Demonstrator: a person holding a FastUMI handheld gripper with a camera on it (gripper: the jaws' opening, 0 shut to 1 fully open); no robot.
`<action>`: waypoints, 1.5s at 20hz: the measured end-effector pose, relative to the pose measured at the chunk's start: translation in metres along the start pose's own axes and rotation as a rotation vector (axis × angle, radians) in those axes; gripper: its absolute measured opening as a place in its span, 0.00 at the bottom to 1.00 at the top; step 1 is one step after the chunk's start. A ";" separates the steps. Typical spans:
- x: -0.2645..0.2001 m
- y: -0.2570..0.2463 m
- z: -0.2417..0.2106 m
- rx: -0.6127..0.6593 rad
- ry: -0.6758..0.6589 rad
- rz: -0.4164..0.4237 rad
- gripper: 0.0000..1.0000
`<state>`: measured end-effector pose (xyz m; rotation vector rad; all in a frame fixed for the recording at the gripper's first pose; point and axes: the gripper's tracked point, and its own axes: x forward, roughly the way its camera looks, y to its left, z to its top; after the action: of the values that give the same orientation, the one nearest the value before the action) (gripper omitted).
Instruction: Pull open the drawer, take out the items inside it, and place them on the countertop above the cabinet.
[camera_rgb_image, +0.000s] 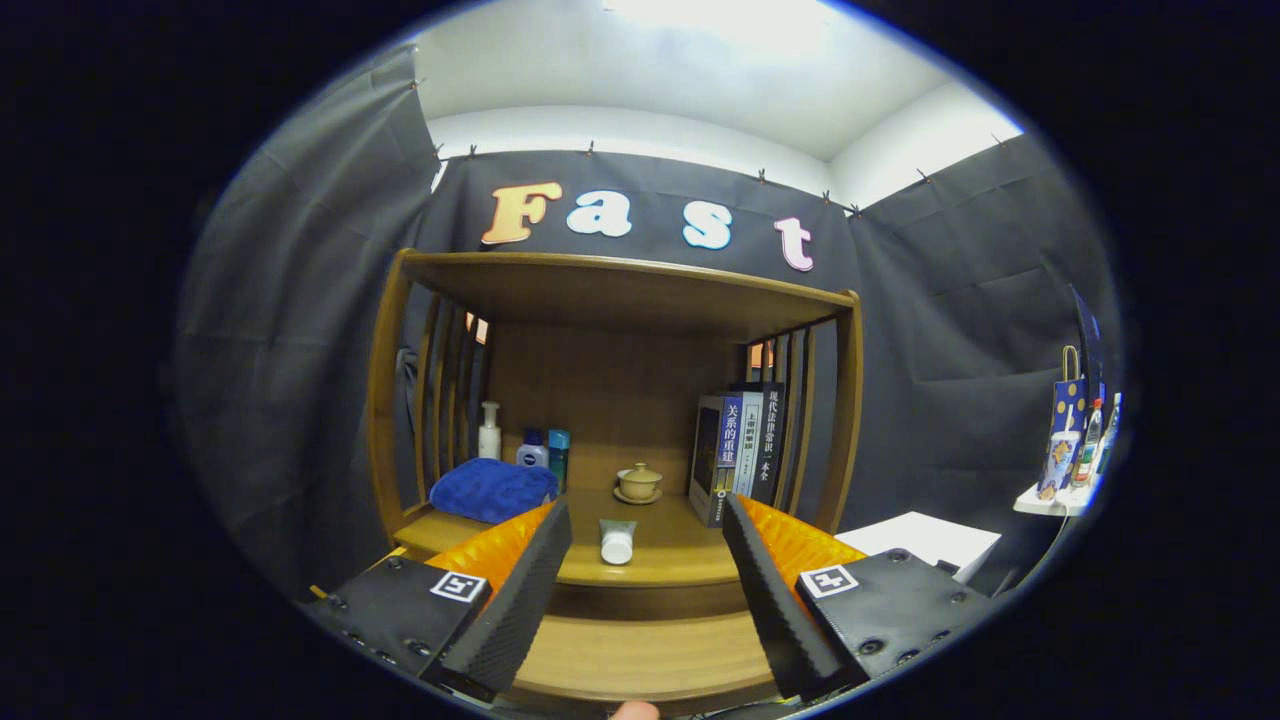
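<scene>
The 2 fingers of the gripper (645, 520) are wide apart and hold nothing, with a small white tube (617, 541) lying near the worktop's (690, 570) front edge between them, so go low and slow to the drawer front (640, 655) below.

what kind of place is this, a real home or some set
Most likely a staged recording booth, not a lived-in room: black cloth walls hang pinned around a wooden cabinet dressed with books, a lidded teacup and toiletry bottles. The gripper is open, facing the countertop.
</scene>
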<state>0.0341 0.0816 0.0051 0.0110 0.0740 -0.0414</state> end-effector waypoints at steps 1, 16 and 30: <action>-0.008 0.002 -0.002 0.010 -0.005 0.009 0.98; -0.068 -0.001 -0.107 0.055 0.085 0.008 0.98; -0.078 0.007 -0.221 0.009 0.233 0.015 0.99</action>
<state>-0.0593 0.0945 -0.2091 0.0258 0.3064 -0.0257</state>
